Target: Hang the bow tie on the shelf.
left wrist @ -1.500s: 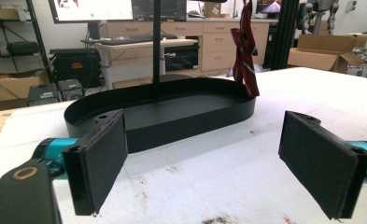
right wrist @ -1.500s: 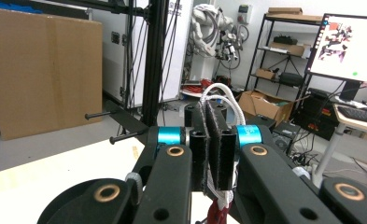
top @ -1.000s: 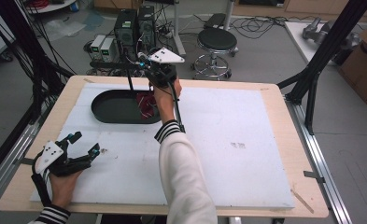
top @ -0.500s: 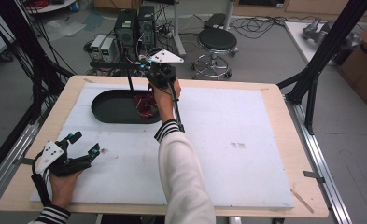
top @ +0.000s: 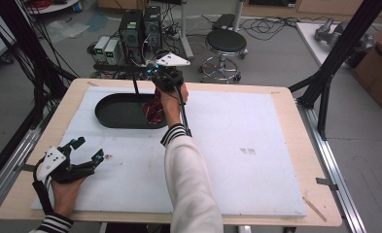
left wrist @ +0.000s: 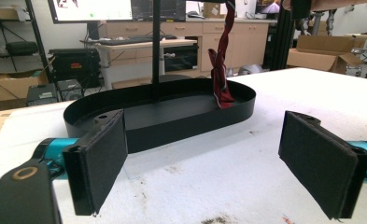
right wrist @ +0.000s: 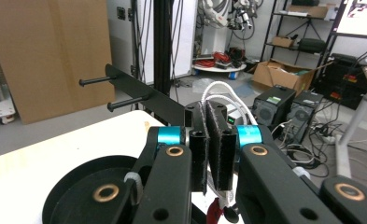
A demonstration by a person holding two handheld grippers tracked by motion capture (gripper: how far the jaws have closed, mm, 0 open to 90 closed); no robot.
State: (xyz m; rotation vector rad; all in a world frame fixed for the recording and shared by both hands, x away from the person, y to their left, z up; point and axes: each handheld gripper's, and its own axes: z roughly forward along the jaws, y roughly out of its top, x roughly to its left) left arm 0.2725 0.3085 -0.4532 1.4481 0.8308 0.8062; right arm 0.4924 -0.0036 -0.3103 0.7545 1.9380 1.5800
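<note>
Even, diffuse overhead room light fills all three views, bright without harsh contrast. In the high view the white foam-covered bench (top: 256, 160) is the brightest area and nearly washes out toward 5 o'clock; the striped-cuffed white sleeve (top: 191, 179) throws only a faint, soft-edged shadow. The picture is soft and blocky, and straight frame posts bow slightly at 9 and 3 o'clock. In the left gripper view the near black padded claw faces (left wrist: 99, 163) are slightly blurred, while the black oval tray (left wrist: 172, 116) is sharper, its wall showing a dull sheen; a monitor glares white at 11 o'clock. The right gripper view is soft up close and bright at 12 o'clock.
</note>
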